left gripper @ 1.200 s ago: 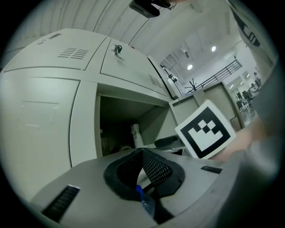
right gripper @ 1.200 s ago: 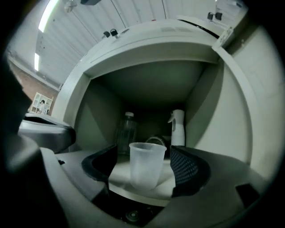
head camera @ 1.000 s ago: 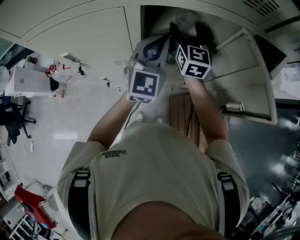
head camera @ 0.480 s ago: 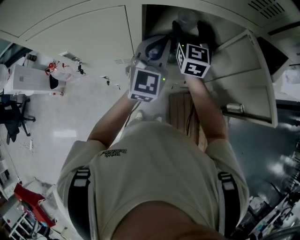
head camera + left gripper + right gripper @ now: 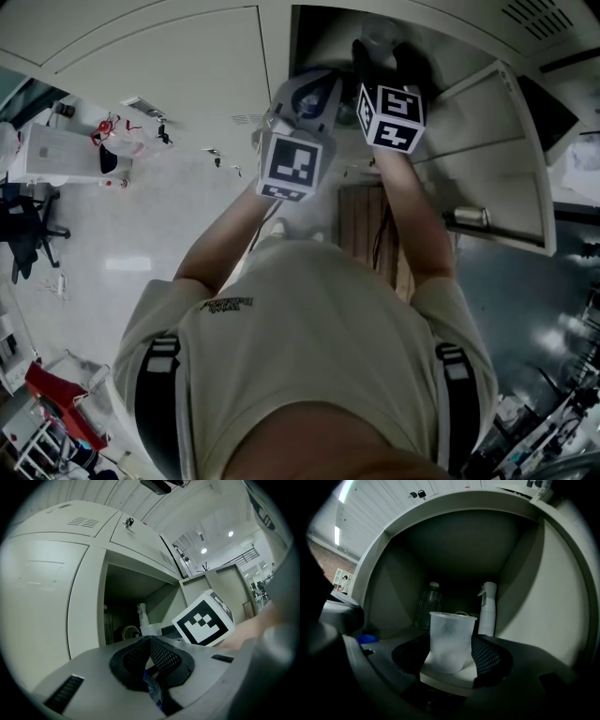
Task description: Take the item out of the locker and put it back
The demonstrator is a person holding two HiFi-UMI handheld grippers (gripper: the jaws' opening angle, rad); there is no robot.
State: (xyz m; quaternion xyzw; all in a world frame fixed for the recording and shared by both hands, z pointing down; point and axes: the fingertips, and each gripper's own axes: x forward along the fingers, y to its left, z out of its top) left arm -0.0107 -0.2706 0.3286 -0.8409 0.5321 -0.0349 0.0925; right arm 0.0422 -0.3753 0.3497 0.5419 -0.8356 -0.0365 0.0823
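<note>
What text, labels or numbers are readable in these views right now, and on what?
Small dark print on the beige shirt: too small to read.
Black-and-white marker cubes: patterns only, no words.
No print visible on the translucent plastic cup or the white spray bottle.

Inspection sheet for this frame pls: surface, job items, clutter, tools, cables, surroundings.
Surface: locker compartment open, dim inside.
Job's things: translucent cup upright at the compartment mouth.
Clutter: clear bottle and white spray bottle upright at the back.
Tools: right tool shut on the cup; left tool shut, outside the locker, with a small bluish scrap at the base of its jaws.
Cables: thin dark lead by the right forearm.
Surroundings: locker door swung open; black chair on the floor at left.
</note>
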